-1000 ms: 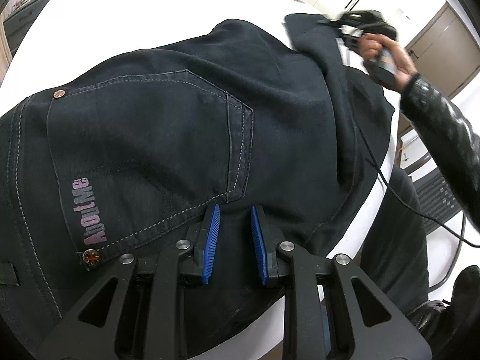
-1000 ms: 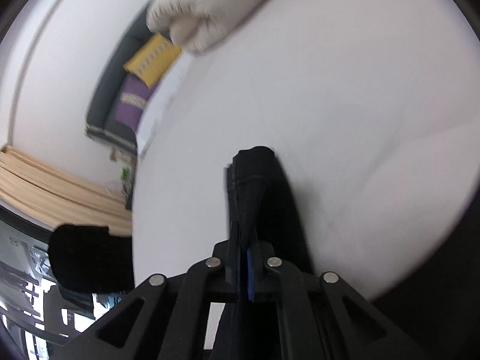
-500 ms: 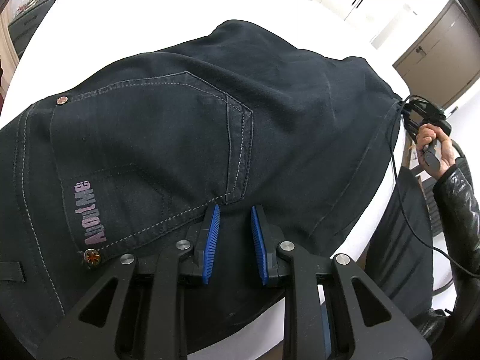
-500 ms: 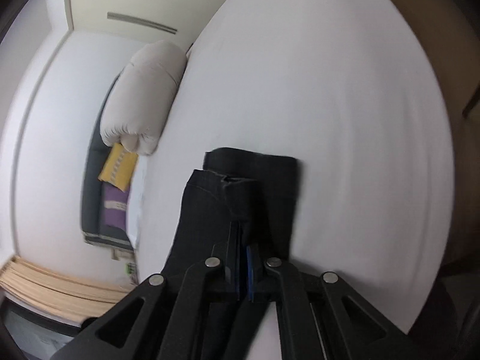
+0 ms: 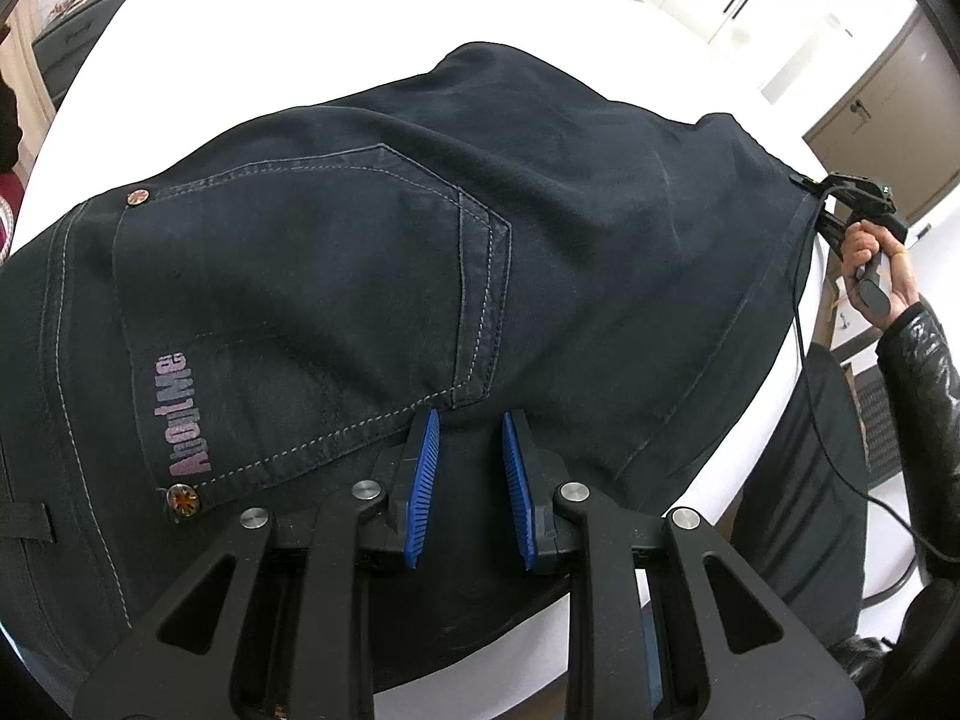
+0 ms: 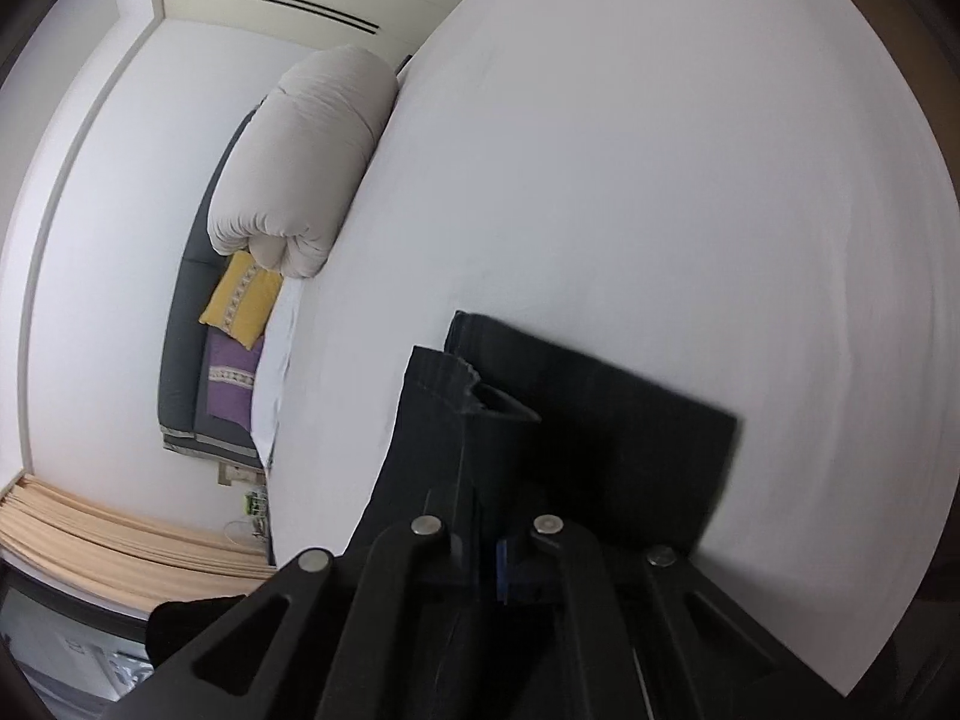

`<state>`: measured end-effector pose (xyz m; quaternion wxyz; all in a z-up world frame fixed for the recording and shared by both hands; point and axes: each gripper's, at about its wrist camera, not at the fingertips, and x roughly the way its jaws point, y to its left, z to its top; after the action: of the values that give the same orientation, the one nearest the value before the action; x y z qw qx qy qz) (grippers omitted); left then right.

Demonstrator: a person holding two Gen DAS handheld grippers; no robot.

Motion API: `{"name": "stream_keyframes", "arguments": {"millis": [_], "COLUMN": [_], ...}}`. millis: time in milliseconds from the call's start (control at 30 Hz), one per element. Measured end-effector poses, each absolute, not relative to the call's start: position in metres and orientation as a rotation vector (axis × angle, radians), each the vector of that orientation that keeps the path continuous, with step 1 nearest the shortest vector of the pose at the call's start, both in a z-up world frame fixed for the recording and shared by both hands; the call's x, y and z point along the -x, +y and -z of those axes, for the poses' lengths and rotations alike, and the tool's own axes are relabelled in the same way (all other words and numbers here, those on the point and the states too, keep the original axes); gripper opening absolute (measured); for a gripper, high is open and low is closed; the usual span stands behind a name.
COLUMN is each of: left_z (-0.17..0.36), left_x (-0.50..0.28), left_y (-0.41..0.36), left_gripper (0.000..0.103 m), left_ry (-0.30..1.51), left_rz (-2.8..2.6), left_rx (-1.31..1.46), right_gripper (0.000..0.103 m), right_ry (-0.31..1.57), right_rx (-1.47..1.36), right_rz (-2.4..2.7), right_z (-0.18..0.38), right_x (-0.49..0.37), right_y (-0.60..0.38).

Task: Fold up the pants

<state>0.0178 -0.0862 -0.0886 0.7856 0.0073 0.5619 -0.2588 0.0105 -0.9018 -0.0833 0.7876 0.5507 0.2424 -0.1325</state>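
White bed point(image 5: 336, 48), pants point(image 5: 540, 228) under left tongs point(image 5: 471, 420)

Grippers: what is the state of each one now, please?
Left gripper: open, holding nothing, resting on the dark denim pants.
Right gripper: closed on the pants' leg.

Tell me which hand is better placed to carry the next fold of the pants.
Right, probably. The right gripper is shut on the pants at the leg hems, ready to carry them. The left gripper stands slightly apart above the seat, near the back pocket, gripping nothing.
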Motion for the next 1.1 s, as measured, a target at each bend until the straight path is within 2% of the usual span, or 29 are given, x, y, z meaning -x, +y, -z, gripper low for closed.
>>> {"name": "stream_keyframes", "arguments": {"millis": [133,300,433,633,733,933,1000,1033,1100], "left_z": [0.090,0.090,0.089,0.087,0.086,0.086,0.086,0.086,0.087], "left_x": [-0.019,-0.015,-0.017,-0.019,-0.018,-0.010,-0.008,-0.007,-0.004], "left_y": [-0.085,-0.087,-0.080,-0.077,-0.070,-0.060,-0.055,-0.052,-0.051], "left_gripper": [0.022,0.022,0.022,0.022,0.022,0.022,0.022,0.022,0.022], "left_ry": [1.217,1.215,1.219,1.219,1.218,1.213,1.209,1.207,1.201], "left_rz": [0.573,0.585,0.582,0.586,0.587,0.597,0.596,0.596,0.600], "left_rx": [0.024,0.022,0.051,0.056,0.060,0.069,0.082,0.089,0.103], "right_gripper": [0.004,0.001,0.001,0.010,0.003,0.002,0.004,0.009,0.013], "right_ry": [0.474,0.491,0.478,0.464,0.492,0.563,0.562,0.550,0.501], "right_rx": [-1.139,-1.266,-1.254,-1.284,-1.255,-1.217,-1.231,-1.245,-1.249], "right_rz": [0.312,0.320,0.306,0.309,0.307,0.316,0.295,0.287,0.330], "right_z": [0.065,0.111,0.107,0.103,0.104,0.102,0.101,0.100,0.093], "right_x": [-0.002,0.009,0.017,0.033,0.034,0.021,0.025,0.030,0.047], "right_y": [-0.901,-0.920,-0.916,-0.915,-0.914,-0.920,-0.922,-0.923,-0.926]}}
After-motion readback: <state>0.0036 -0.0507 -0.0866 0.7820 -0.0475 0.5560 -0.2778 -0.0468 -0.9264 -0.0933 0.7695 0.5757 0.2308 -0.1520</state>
